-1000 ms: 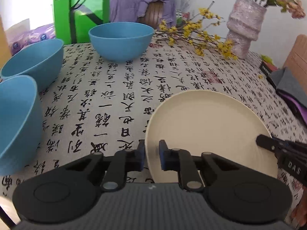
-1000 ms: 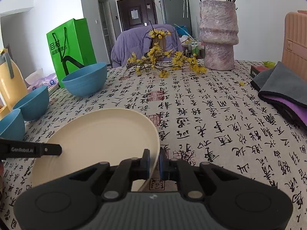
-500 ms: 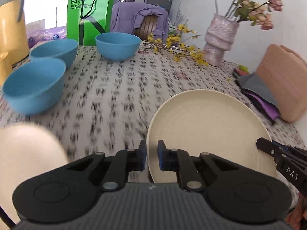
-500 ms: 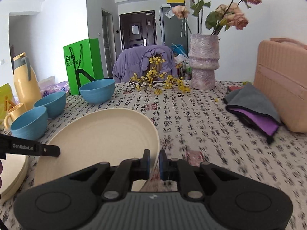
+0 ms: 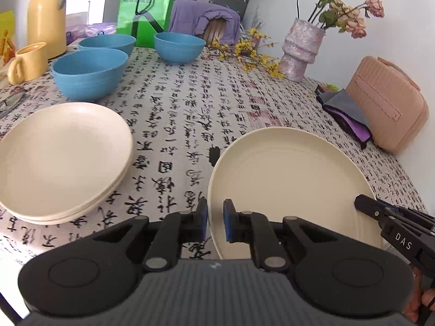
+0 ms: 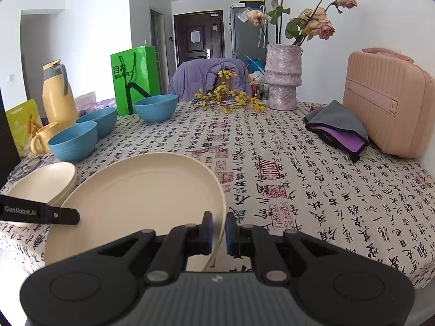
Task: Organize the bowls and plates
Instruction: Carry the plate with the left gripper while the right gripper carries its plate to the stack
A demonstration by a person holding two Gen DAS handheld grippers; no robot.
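Note:
Both grippers hold one cream plate (image 5: 285,179) above the table, each by an opposite rim. My left gripper (image 5: 214,221) is shut on its left rim. My right gripper (image 6: 217,231) is shut on its right rim; the plate (image 6: 141,198) fills the lower left of the right wrist view. A stack of cream plates (image 5: 59,157) lies on the table to the left, and it also shows in the right wrist view (image 6: 40,184). Three blue bowls (image 5: 89,73) (image 5: 107,44) (image 5: 179,46) stand apart at the far left.
A yellow mug (image 5: 25,62) and yellow thermos (image 5: 47,13) stand at the far left edge, with a green bag (image 5: 145,8) behind. A pink vase (image 5: 300,49) with yellow flowers (image 5: 244,51), folded cloths (image 5: 345,114) and a pink case (image 5: 386,106) occupy the right side.
Both grippers lifted the plate off the table and pulled back and up. The stack of plates, mug and thermos came into view on the left.

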